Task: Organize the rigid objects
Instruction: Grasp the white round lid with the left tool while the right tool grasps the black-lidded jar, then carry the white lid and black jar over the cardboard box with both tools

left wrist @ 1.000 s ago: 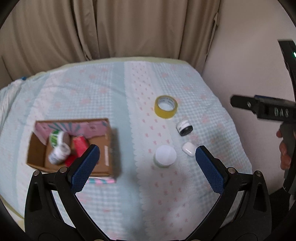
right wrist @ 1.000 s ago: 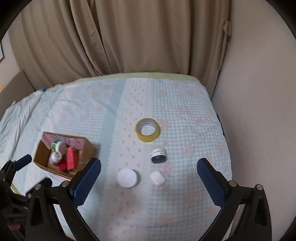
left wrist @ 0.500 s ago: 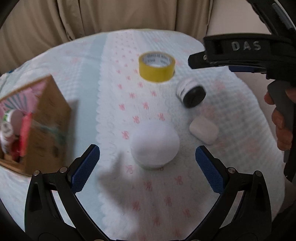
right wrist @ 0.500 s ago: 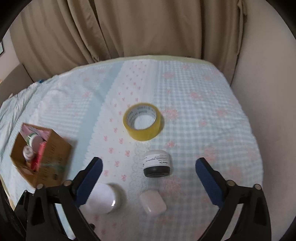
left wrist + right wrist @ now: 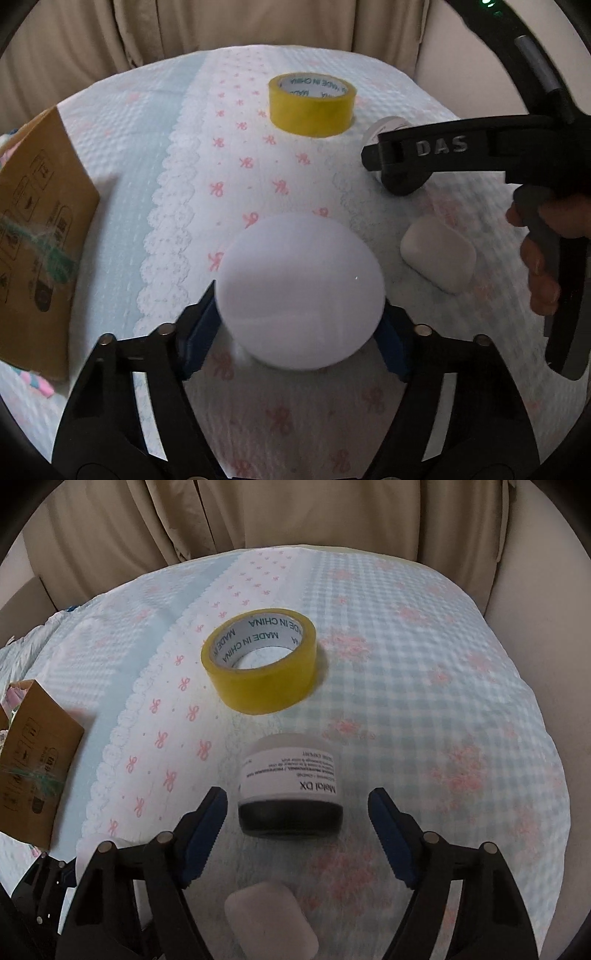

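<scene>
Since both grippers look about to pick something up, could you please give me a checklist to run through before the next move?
1. Left gripper pads bracket the white round jar: ok, one on each side.
2. Left pads firmly clamped on it: cannot tell, contact is hidden behind the jar.
3. Right gripper is open around the black-lidded jar: ok, gaps on both sides.
4. White case is out of the right gripper's closing path: ok, it lies nearer the camera, below the pads.
5. Yellow tape roll stands apart from both jars: ok.
6. Room left in the cardboard box: cannot tell, only its outer wall shows.
</scene>
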Demonstrator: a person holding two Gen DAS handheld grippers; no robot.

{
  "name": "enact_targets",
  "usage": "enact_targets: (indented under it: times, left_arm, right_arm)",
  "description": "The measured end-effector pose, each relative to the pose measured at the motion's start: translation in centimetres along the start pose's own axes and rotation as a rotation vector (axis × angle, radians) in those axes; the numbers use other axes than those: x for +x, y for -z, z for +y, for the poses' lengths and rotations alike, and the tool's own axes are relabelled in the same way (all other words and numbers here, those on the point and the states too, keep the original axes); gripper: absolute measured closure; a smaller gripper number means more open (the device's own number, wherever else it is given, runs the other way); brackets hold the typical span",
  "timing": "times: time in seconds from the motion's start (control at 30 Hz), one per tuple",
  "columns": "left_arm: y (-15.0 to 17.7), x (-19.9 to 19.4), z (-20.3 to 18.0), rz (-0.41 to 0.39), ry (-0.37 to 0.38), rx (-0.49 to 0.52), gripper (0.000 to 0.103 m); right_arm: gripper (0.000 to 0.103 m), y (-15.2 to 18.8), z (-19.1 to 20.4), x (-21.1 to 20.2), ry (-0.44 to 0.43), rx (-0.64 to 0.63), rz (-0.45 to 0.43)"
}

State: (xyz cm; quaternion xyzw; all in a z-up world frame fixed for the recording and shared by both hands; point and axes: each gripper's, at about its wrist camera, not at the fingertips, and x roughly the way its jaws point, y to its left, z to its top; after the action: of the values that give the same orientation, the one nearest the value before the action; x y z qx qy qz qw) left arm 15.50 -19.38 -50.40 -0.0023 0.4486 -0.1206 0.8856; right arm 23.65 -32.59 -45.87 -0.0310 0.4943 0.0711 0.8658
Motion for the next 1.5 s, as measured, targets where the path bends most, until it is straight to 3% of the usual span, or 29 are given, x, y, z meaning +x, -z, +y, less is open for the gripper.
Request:
enact_targets:
  times: [0.13,0.57,0.97,1.17,1.5]
  left_arm:
    - [-0.1,0.0,0.0,-0.005,-0.005,0.002,0.034]
    - [-2.2,-3.8,1.3,-0.045,-0.011,-0.024,0.034]
    - [-8.9,-17.0,4.9,-0.122,0.026,-0.031,0.034]
    - [-11.4,-24.3,10.0,-0.121,0.036,-0.029,0.034]
    - [-13.2,-31.8,19.9,-0.124,0.003,0.04,0.034]
  right_arm:
    - [0.051,-0.2,-0.3,0.6,-0.048,0.029,0.01]
    - [0.051,-0.6,0.0,-2.2,-0.032,0.062,-0.009]
    - [0.051,-5.1,3.9,-15.9,-0.014,0.102,-0.104]
    - [0.051,-6.6,8.9,-23.6,-0.008,0.164,-0.158]
    - [0.051,-6.6,18.4,-29.1,-0.032,0.233,-0.178]
